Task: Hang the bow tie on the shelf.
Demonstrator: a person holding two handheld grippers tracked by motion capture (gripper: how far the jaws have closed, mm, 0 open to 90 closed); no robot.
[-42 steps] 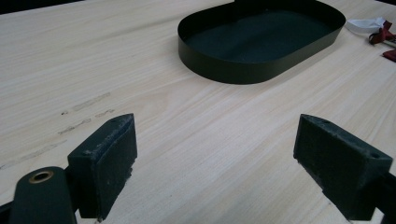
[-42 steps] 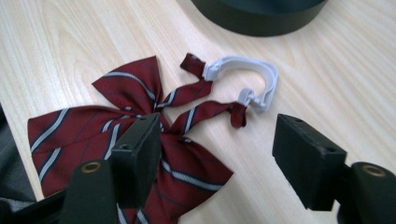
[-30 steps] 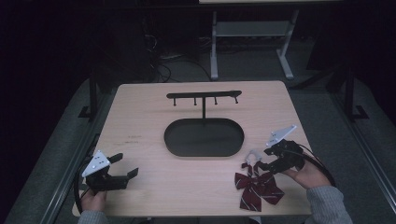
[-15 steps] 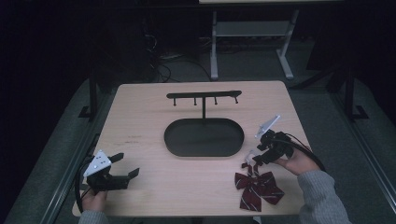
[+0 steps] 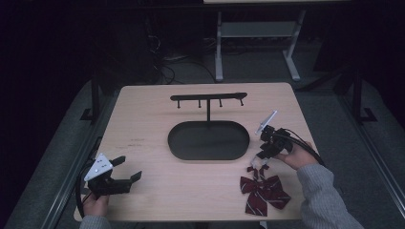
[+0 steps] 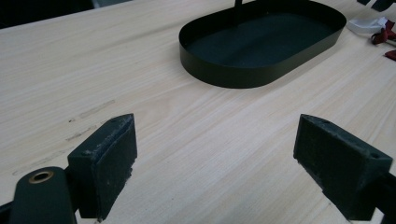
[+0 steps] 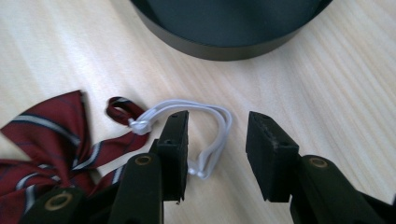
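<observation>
On a pale wooden table (image 5: 143, 124), a black oval tray (image 5: 208, 140) is flanked by the left gripper (image 5: 125, 168), held wide open and empty, and the right gripper (image 7: 216, 140), part-open astride the white elastic loop (image 7: 215, 116) of a red bow tie (image 5: 263, 190).

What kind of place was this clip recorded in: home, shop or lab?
Most likely a lab or recording room, not a home: a bare wooden table in a dark room, loose cables on the floor behind, a metal stand frame beyond, and a handheld gripper with a cable.
</observation>
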